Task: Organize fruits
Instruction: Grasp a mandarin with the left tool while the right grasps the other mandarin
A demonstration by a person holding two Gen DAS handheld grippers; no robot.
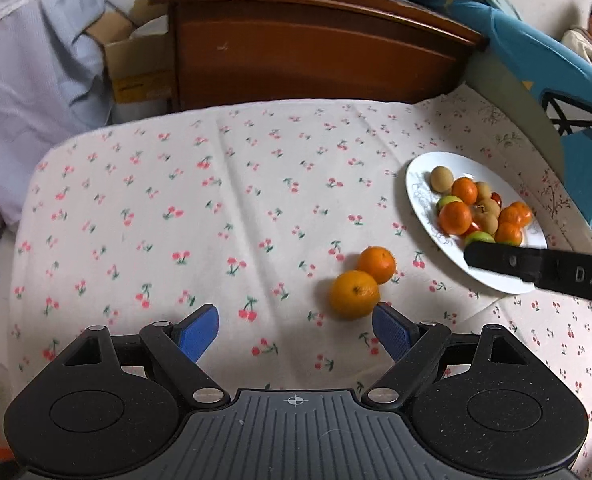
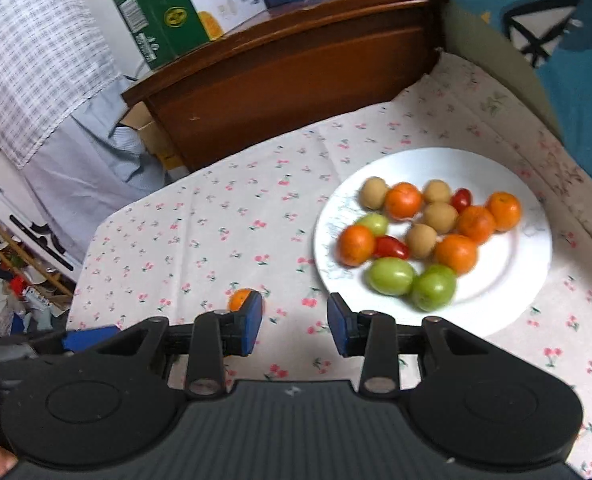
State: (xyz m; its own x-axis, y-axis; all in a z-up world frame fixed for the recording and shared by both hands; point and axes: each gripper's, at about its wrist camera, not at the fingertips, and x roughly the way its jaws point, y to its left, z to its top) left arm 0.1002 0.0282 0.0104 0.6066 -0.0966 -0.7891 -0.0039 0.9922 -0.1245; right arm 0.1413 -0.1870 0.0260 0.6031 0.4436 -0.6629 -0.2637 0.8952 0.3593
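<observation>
Two loose oranges [image 1: 353, 294] on the cherry-print cloth [image 1: 176, 208], touching each other, roughly mid-bench and nearer the front edge. Plate [image 1: 415, 184] of mixed fruit close to the right edge, well filled already (oranges, green ones, tan ones, small red ones).

Left hand-held gripper [image 1: 294, 318]: released, jaws wide, nothing between them, right fingertip [image 1: 383, 316] just beside the nearer orange. Right hand-held gripper [image 2: 296, 312]: jaws only narrowly parted, empty, poised over bare cloth at the plate's near rim.

Risks, as judged from here:
- Nudging instead of gripping. Off-centre on the left side, so a push forward probably knocks the nearer orange with the right fingertip and sends both rolling.
- Rolling off. Round fruit, smooth cloth, nothing at the bench edges to stop it.
- Catching two at once. Touching oranges, wide jaws; likely a weak pinch and a drop.
- Crowding at the plate. Right gripper low at the near rim, beside the green fruit [image 2: 389, 276]; could tip the plate or scatter the pile.
- Too narrow a gap on the right for an orange without opening first.
</observation>
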